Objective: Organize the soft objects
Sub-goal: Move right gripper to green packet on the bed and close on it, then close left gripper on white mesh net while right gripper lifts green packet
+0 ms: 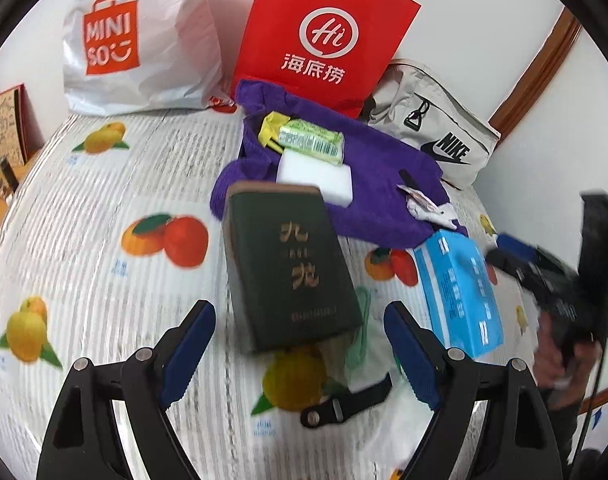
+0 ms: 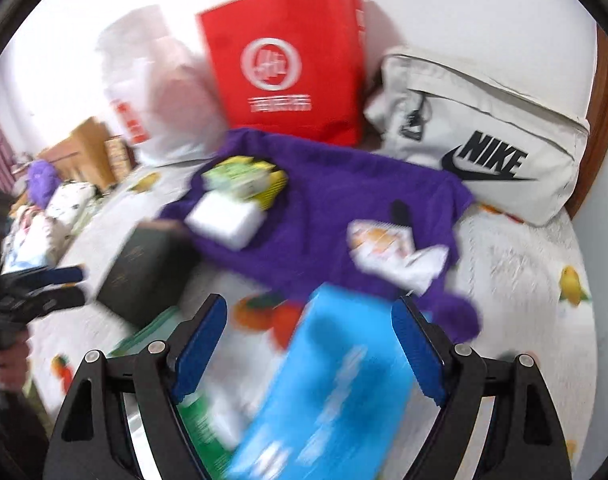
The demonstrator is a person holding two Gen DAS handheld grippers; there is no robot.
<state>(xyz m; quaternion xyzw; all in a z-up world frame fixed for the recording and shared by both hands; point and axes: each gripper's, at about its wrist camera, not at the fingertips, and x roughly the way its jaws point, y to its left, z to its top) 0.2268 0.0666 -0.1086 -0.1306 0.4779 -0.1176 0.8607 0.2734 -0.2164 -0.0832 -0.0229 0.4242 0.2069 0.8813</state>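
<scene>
In the left wrist view, the left gripper (image 1: 299, 344) stood with its jaws wide apart and nothing between the pads; the dark green box (image 1: 291, 268) lay just beyond the fingertips, its far end touching the purple towel (image 1: 376, 168). On that towel sat a white sponge (image 1: 316, 176) with a green packet (image 1: 310, 142) leaning on it, and a small wrapper (image 1: 424, 204) lay at the towel's near right edge. The blue tissue pack (image 1: 460, 292) lay right of the box, just off the towel. Closing here risked catching the hard box rather than anything soft.

In the right wrist view, heavily blurred, the right gripper (image 2: 310, 348) was spread open, and the blue tissue pack (image 2: 336, 384) lay between its fingers, the pads apparently clear of it. The purple towel (image 2: 344, 200) lay just behind the pack. With the hand apparently moving fast, a closing squeeze could probably land off-centre, crush the pack's corner, or drag the towel and spill the sponge (image 2: 223, 216).
</scene>
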